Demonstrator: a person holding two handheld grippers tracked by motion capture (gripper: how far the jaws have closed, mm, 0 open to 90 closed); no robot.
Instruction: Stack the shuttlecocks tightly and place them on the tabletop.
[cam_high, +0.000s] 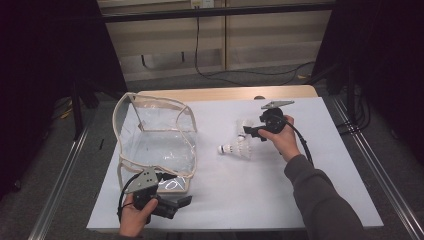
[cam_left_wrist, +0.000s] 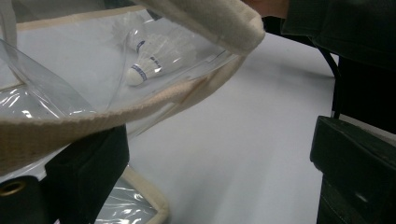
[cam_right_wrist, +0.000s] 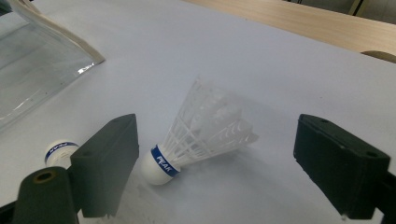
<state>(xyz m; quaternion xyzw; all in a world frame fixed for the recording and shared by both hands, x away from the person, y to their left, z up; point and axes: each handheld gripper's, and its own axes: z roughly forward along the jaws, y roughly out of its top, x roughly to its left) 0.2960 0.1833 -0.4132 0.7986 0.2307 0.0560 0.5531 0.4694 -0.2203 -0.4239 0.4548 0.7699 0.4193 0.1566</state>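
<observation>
- While the clear bag (cam_high: 155, 140) stands open on the table's (cam_high: 280, 200) left side, the left gripper (cam_high: 182, 201) sits at its near corner, jaws spread, trim (cam_left_wrist: 70, 126) lying over one.
- The right gripper (cam_right_wrist: 215, 172) hangs wide open, holding nothing.
- One shuttlecock (cam_right_wrist: 198, 135) lies between its jaws; another (cam_right_wrist: 60, 151) lies beside it.

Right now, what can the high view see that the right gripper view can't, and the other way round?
The high view adds the whole clear bag, the left gripper at its near edge, and the person's grey sleeve. The right gripper view adds the blue PEAK band on the nearer shuttlecock, which lies untouched between the wide-open jaws of the right gripper. Both share two shuttlecocks, part of the bag and the white table cover.
</observation>
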